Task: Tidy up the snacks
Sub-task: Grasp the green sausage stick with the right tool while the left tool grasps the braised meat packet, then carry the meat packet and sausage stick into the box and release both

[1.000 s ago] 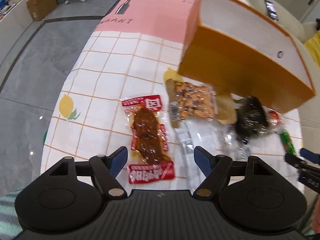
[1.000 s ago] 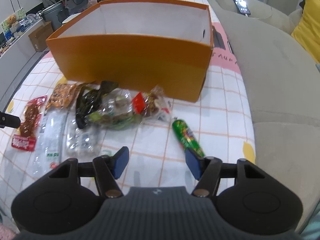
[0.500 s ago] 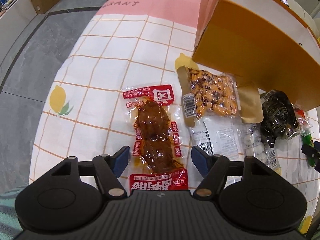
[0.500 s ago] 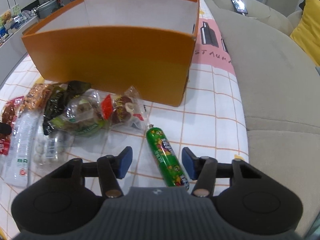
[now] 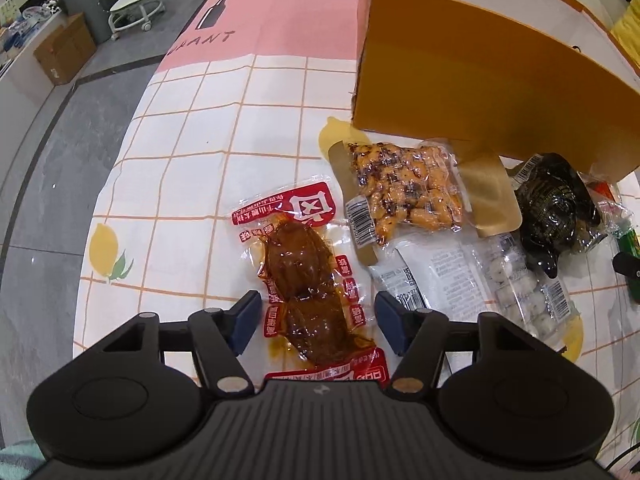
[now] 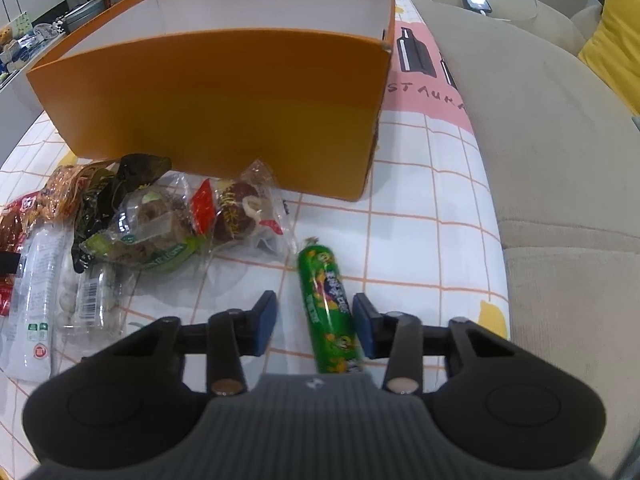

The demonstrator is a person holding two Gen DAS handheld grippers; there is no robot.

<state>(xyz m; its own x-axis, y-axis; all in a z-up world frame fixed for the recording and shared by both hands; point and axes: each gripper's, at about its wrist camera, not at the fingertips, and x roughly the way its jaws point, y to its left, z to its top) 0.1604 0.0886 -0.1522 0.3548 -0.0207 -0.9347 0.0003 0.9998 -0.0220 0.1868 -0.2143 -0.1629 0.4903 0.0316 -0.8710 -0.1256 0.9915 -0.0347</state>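
1. The step in hand looks like a double pick-up: each gripper is lining up on its own snack, with nothing lifted yet and the large orange cardboard box (image 6: 224, 92) standing empty as far as its white inside is showing.
2. The left gripper (image 5: 318, 318) is hovering with its jaws spread wide on either side of the red-edged clear packet of brown braised meat (image 5: 308, 276), which is lying flat on the white checked tablecloth (image 5: 192, 160); neither blue pad is touching the packet.
3. The right gripper (image 6: 314, 320) is likewise standing open around the green foil-wrapped sausage stick (image 6: 328, 308), which is lying lengthwise between the pads, the right pad seeming to sit just beside the wrapper, though contact is hard to judge.
4. Next, each pair of jaws probably needs to come down and close across its snack, then carry it up over the box wall; the flat meat packet will likely be harder to pinch than the round stick.
5. The left view alone is showing the clear bag of orange spiced nuts (image 5: 404, 196) and the black glossy pouch (image 5: 554, 212) clearly.
6. The right view alone is showing the box's open top, the beige sofa (image 6: 540, 140) beside the table, and the crumpled clear bags of dried fruit (image 6: 180, 224).
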